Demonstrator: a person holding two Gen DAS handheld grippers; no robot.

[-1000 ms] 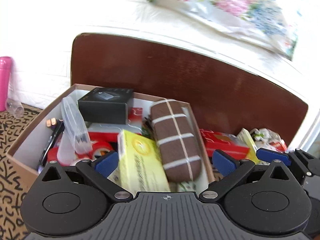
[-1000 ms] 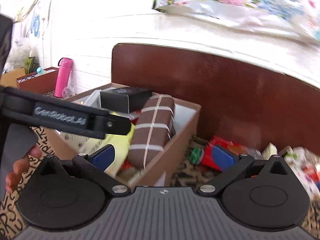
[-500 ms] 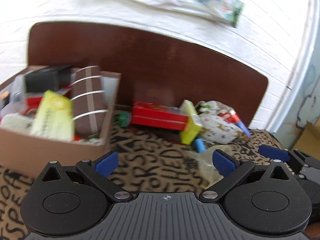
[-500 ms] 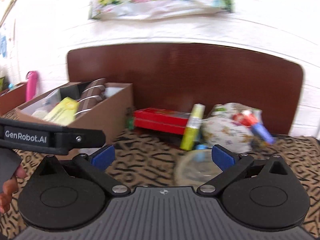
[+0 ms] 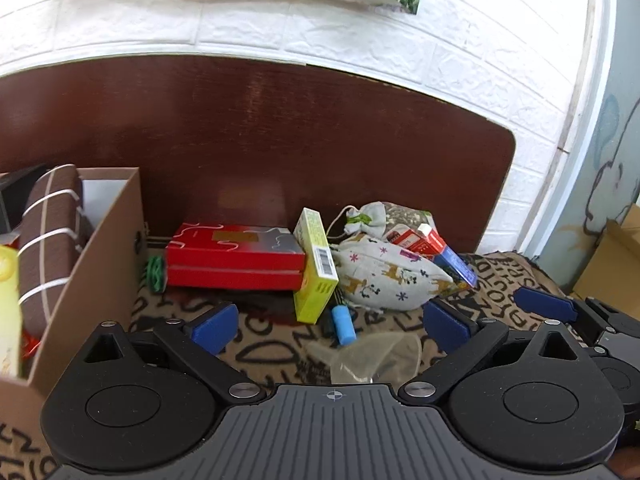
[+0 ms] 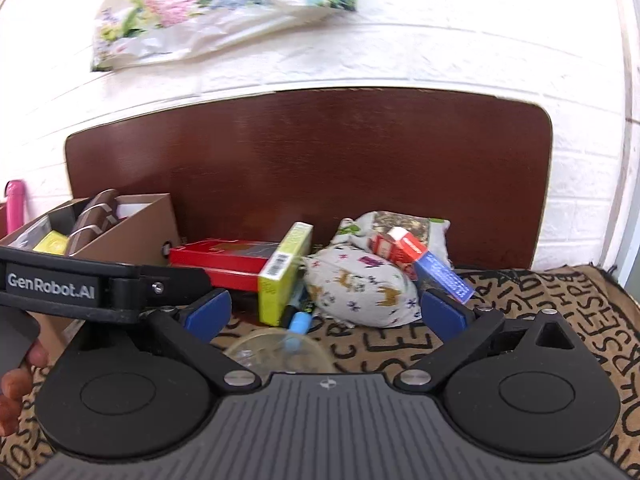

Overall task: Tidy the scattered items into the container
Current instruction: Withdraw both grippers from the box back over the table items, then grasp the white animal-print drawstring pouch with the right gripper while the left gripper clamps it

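The cardboard box [image 5: 100,264] stands at the left, holding a brown striped case [image 5: 48,240] and a yellow pack; it also shows in the right wrist view [image 6: 136,236]. Loose items lie right of it: a red box [image 5: 236,258], a yellow-green box [image 5: 318,268], a printed cloth pouch [image 5: 384,276], a red-and-blue carton [image 5: 436,248], a blue-capped pen [image 5: 344,324] and a clear lid [image 5: 376,356]. My left gripper [image 5: 330,324] is open and empty, above the pen and lid. My right gripper [image 6: 324,314] is open and empty in front of the pouch [image 6: 360,292].
A dark wooden board [image 5: 280,148] stands behind everything against a white brick wall. The patterned mat [image 6: 540,312] covers the surface. A pink bottle [image 6: 14,208] stands far left. A cardboard carton [image 5: 612,256] sits at the far right.
Both grippers have swung right, from over the box to the loose pile. Both stay open and empty.
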